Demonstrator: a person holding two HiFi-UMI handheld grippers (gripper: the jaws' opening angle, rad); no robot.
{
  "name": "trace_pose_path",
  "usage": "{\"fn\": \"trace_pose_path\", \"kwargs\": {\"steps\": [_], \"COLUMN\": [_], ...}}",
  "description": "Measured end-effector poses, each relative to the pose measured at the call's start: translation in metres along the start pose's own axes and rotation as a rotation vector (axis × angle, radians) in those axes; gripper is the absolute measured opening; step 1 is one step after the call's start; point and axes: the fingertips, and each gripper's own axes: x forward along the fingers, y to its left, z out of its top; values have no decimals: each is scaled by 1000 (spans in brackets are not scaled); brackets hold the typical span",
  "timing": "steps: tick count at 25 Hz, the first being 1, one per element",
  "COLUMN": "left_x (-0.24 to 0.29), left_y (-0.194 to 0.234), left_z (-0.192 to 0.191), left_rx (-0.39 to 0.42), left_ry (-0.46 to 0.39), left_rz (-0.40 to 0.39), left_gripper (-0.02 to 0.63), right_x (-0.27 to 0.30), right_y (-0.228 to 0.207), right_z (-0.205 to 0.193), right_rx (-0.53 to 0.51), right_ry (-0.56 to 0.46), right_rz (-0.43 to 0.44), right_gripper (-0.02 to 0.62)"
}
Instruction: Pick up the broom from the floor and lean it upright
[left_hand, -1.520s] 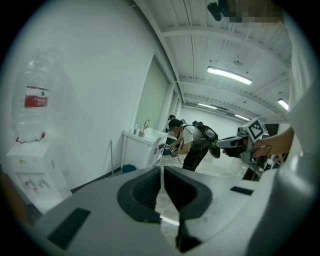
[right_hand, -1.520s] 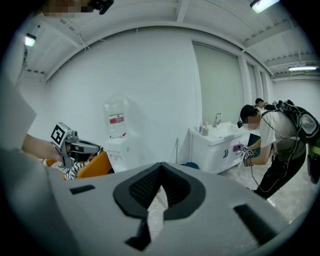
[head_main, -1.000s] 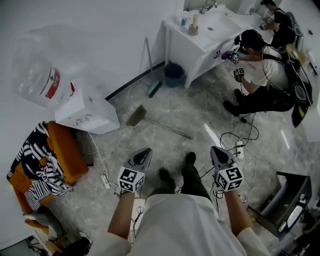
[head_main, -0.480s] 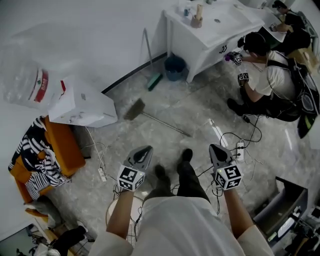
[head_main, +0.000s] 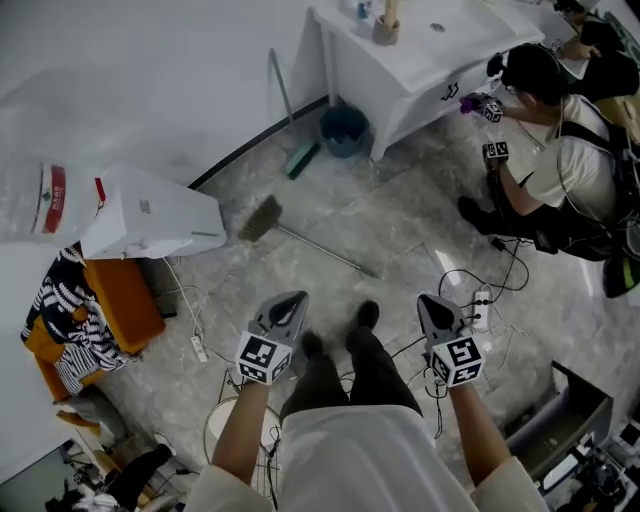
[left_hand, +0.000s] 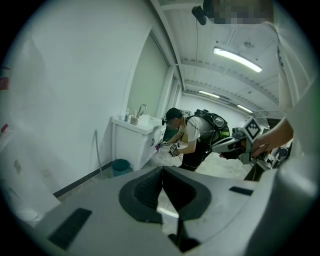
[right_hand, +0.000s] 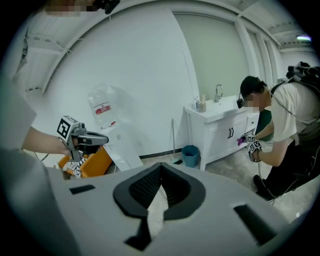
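Broom (head_main: 318, 250) lies flat on floor (head_main: 400, 215), far from both tongs, head left. Likely light, stiff, thin slick handle: pinch mid-handle. Left tongs (head_main: 289, 303) and right tongs (head_main: 431, 302) closed, empty.

Head camera looks steeply down from overhead; both gripper cameras ride low, facing along their jaws at the white vanity (left_hand: 132, 140), seemingly well off, which all three share.

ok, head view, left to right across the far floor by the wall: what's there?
Clear water bottle with red label → white water dispenser body → broom's brown bristle head → round blue bucket → crouching person in white shirt.
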Motion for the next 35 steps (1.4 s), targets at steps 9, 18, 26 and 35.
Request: {"fn": "trace_pose_path", "kwargs": {"steps": [9, 18, 26, 35], "left_x": [83, 142, 189, 243], "left_y": [14, 46, 99, 143], "left_z": [-14, -62, -132, -224], "left_rx": [84, 127, 131, 113], "left_ry": [30, 103, 173, 256], "left_rz": [-45, -178, -257, -277], "left_gripper": [9, 9, 9, 11], "right_x": [59, 116, 188, 267], "right_y": [-39, -50, -45, -54], "right_z": [-23, -45, -81, -163], "right_rx": [34, 53, 139, 185], "right_ry": [21, 68, 66, 123], "right_rz": [41, -14, -52, -59], "right_gripper": [0, 0, 0, 0]}}
